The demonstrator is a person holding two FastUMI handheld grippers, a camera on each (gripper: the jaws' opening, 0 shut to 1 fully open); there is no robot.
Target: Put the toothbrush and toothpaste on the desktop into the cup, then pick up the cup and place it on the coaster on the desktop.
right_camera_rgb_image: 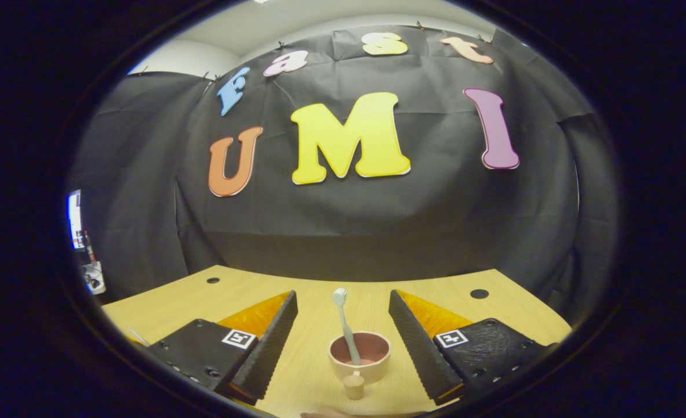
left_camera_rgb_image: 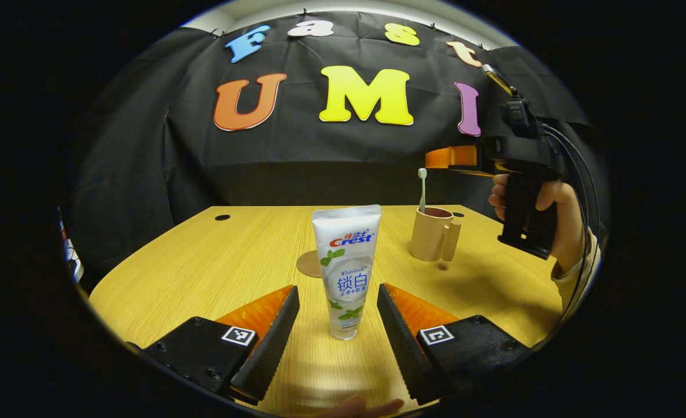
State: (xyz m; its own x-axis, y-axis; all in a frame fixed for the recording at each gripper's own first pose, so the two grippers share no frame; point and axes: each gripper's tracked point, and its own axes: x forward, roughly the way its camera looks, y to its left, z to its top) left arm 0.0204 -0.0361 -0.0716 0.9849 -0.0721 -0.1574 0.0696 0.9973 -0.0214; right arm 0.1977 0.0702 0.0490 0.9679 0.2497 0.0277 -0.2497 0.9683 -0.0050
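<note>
- Toothpaste [left_camera_rgb_image: 347,269] stands upright on the wooden desktop [left_camera_rgb_image: 204,273], cap down, between the fingers of the left gripper [left_camera_rgb_image: 338,316]; jaws wide, a gap on each side of the tube, no contact visible.
- Round coaster [left_camera_rgb_image: 310,263] lies flat on the desktop just behind the tube, partly hidden by it.
- Cup [left_camera_rgb_image: 432,234] stands upright to the right of the coaster, well apart from it, handle facing the camera. Toothbrush [left_camera_rgb_image: 422,188] stands in it, head up.
- Right gripper [left_camera_rgb_image: 456,158] hangs above and just right of the cup in the left gripper view, held by a hand [left_camera_rgb_image: 558,223]; cables trail from its top.
- In the right gripper view the right gripper [right_camera_rgb_image: 343,331] looks down on the cup [right_camera_rgb_image: 359,355]; jaws wide, cup below and between them, untouched. Toothbrush [right_camera_rgb_image: 346,328] leans against the inside wall.
- Two dark round holes sit near the far edge of the desktop [right_camera_rgb_image: 314,325].
</note>
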